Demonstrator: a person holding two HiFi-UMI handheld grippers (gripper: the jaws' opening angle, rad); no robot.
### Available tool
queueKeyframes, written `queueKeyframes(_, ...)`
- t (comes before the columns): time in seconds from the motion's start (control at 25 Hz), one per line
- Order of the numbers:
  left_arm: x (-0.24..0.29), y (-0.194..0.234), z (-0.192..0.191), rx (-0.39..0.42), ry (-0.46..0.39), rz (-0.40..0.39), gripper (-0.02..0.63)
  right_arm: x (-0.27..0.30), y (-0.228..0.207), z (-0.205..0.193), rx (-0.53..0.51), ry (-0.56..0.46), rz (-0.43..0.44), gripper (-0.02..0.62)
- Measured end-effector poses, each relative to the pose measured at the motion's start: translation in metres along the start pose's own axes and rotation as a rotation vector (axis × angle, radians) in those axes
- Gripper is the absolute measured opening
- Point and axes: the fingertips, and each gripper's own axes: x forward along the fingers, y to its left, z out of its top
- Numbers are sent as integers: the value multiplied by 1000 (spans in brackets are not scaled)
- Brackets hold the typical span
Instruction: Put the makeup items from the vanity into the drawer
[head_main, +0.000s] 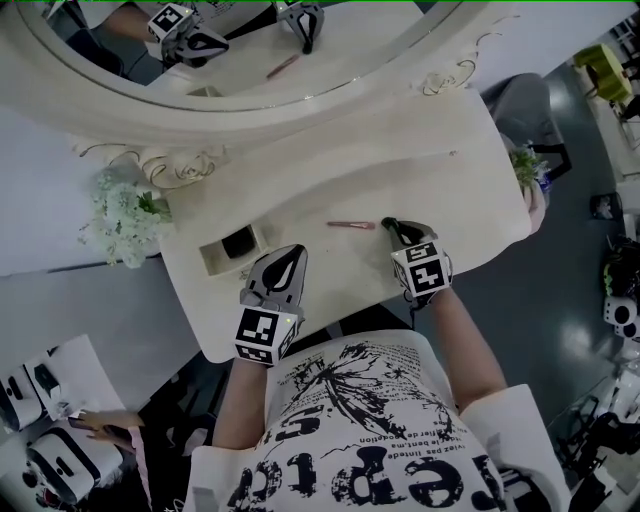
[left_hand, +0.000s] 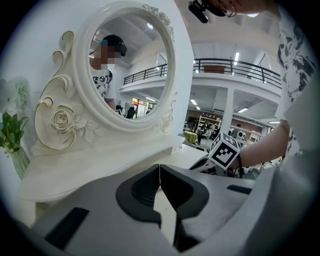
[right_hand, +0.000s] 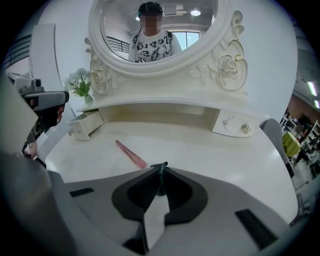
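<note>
The right gripper (right_hand: 160, 175) has its jaws clamped on a thin dark pencil (right_hand: 160, 171). It looks light, stiff and apt to swivel, so a mid-shaft hold suits it. A pink stick (right_hand: 131, 153) lies on the table (right_hand: 210, 150), between that gripper and the open drawer (right_hand: 85, 125). The left gripper (left_hand: 159, 175) has its jaws together, empty.

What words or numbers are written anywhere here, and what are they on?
Shirt: big and small black print, upside down and creased; I cannot read it for sure.
Dark pencil, pinched in the right hand-held gripper: tiny green print, too small to read.
Marker cube on each hand-held gripper: only black-and-white square patterns, no words.
I can see no other writing.
</note>
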Motion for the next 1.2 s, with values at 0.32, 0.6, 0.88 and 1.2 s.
queueKeyframes(0.32,-38,20,8,1,-51,58,20,-22,27,43,-32,-97,8,37)
queueKeyframes(0.6,-95,51,12,2,-106,148,20,-28,98,95,-139,-172,89,37)
queueKeyframes(0.88,-157,91,6,-28,-159,286,20,-17,193,130,-279,-202,218,37)
queueKeyframes(1.2,-214,124,-16,-88,-178,418,20,6,278,147,-411,-166,328,38)
